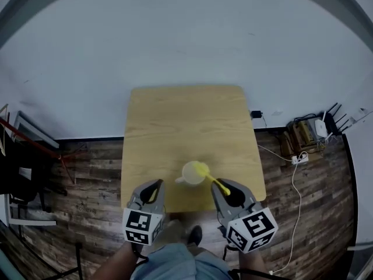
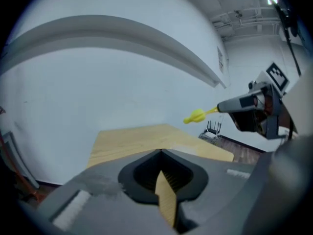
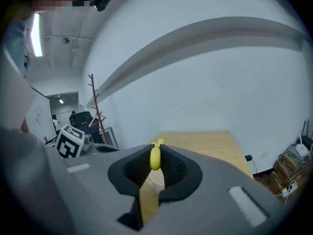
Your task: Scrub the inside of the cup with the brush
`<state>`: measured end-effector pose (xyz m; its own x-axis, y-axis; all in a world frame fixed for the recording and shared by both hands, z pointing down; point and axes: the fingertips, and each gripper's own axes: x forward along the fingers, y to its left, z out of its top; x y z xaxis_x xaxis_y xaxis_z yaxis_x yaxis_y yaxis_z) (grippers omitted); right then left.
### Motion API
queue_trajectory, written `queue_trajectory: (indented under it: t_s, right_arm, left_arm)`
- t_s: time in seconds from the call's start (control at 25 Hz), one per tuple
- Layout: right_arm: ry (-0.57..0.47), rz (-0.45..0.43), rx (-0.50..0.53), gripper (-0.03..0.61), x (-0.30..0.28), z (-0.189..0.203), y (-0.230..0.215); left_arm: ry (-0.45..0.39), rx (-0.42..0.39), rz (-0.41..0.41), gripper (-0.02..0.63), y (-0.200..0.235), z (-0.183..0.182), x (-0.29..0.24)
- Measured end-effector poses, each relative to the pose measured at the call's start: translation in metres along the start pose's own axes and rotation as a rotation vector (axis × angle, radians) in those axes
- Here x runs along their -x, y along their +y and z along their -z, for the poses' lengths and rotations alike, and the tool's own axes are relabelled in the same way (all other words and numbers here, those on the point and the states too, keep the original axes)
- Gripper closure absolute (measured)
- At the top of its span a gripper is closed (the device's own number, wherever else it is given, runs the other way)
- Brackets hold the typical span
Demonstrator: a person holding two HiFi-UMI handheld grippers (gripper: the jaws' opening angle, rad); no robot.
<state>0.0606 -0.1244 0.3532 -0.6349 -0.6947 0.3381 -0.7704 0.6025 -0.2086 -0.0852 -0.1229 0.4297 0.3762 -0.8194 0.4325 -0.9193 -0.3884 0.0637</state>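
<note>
Small pale cream cup with a stubby side handle, upright on the light wooden table, close to its near edge and between the two grippers. Looks light, rigid and smooth-walled, so probably prone to sliding or tipping under a sideways shove from scrubbing, and, if ceramic, liable to chip. Best steadied by pinching the rim or the little handle on the side away from the brush, or by bracing against the outer wall.

Slim yellow plastic brush, with a thin stiff stem and a small bulbous head. Seems featherweight, and the narrow stem probably twists easily in a loose grip, so best taken well back on the stem. Head lies over the right part of the cup's mouth in the head view; cannot tell whether dipped inside or poised just above.

Right gripper: fingers clamped on the brush's stem, pressed in from both sides, with the yellow end showing between them in the right gripper view and the cup beyond.

Left gripper: fingers brought fully together, nothing between them, only bare table beyond. Sits to the left of the cup, near it but apart, not steadying it
</note>
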Motion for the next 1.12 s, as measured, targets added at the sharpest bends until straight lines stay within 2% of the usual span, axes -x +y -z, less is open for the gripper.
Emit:
queue_trajectory:
  t_s: [0.2, 0.32, 0.64, 1.12]
  right_arm:
    - [-0.062, -0.01, 0.076, 0.538, -0.009, -0.025, 0.014]
    - [-0.085, -0.011, 0.109, 0.538, -0.013, -0.038, 0.019]
    - [-0.102, -0.02, 0.163, 0.538, -0.021, -0.054, 0.026]
    - [-0.111, -0.017, 0.173, 0.538, -0.02, -0.055, 0.037]
  left_arm:
    - [-0.152, 0.049, -0.107, 0.594, -0.01, -0.073, 0.015]
    - [-0.205, 0.068, -0.13, 0.594, -0.017, -0.095, 0.019]
    - [-0.263, 0.075, -0.158, 0.594, -0.015, -0.119, 0.022]
    - [-0.277, 0.05, -0.153, 0.594, -0.016, -0.119, 0.03]
